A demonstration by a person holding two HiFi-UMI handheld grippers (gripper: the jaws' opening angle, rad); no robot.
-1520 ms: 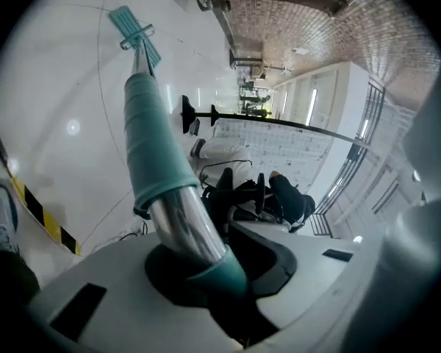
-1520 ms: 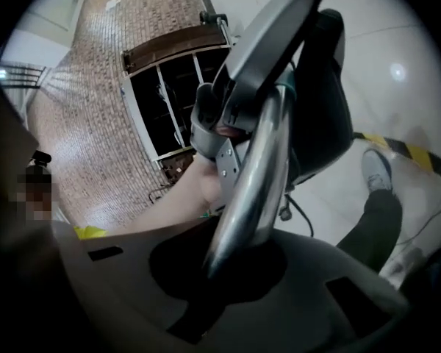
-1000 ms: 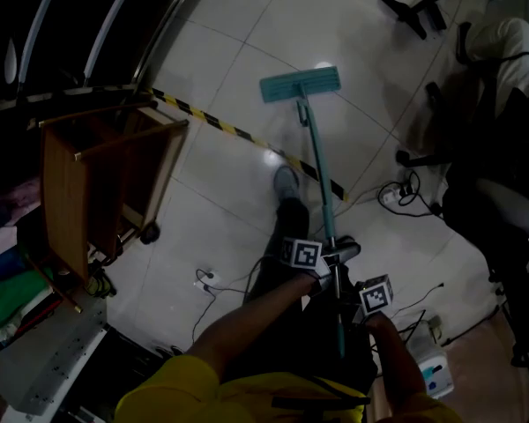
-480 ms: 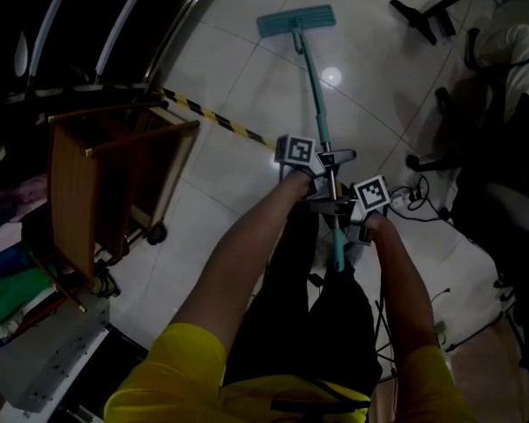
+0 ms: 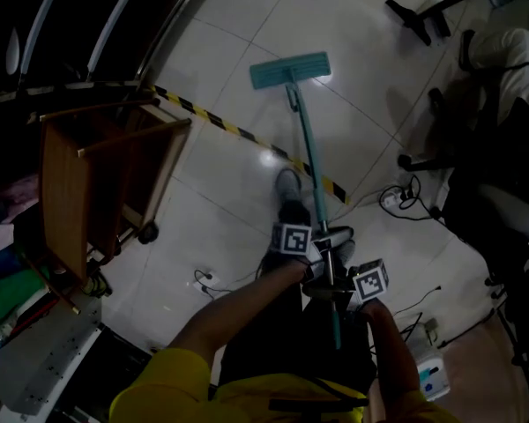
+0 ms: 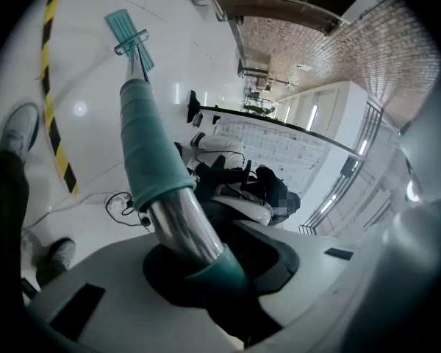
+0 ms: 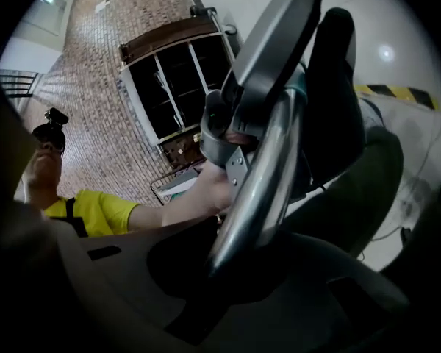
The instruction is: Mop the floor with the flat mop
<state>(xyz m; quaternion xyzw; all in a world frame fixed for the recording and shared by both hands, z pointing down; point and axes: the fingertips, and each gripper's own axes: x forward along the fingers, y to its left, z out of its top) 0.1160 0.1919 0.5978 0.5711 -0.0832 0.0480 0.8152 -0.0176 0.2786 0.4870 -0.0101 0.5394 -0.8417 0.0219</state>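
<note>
Left gripper (image 6: 206,267) clamped on flat mop handle (image 5: 310,170); right gripper (image 7: 235,259) clamped nearer handle's end. Mop head (image 5: 289,70) lay flat on floor (image 5: 361,104), beyond hazard tape (image 5: 238,133). Mopping judged under way; cleaned share unreadable.

In the lower middle of the frame, our right gripper (image 7: 222,265) has its jaws closed on the shiny mop handle (image 7: 268,171), which slants toward the upper right. Higher along it we see the left gripper (image 7: 298,87). A yellow sleeve (image 7: 88,208) shows at the left. A dark shelf unit (image 7: 180,79) stands against a brick wall (image 7: 106,131) at the upper middle, and striped tape (image 7: 397,95) lies at the right edge.
</note>
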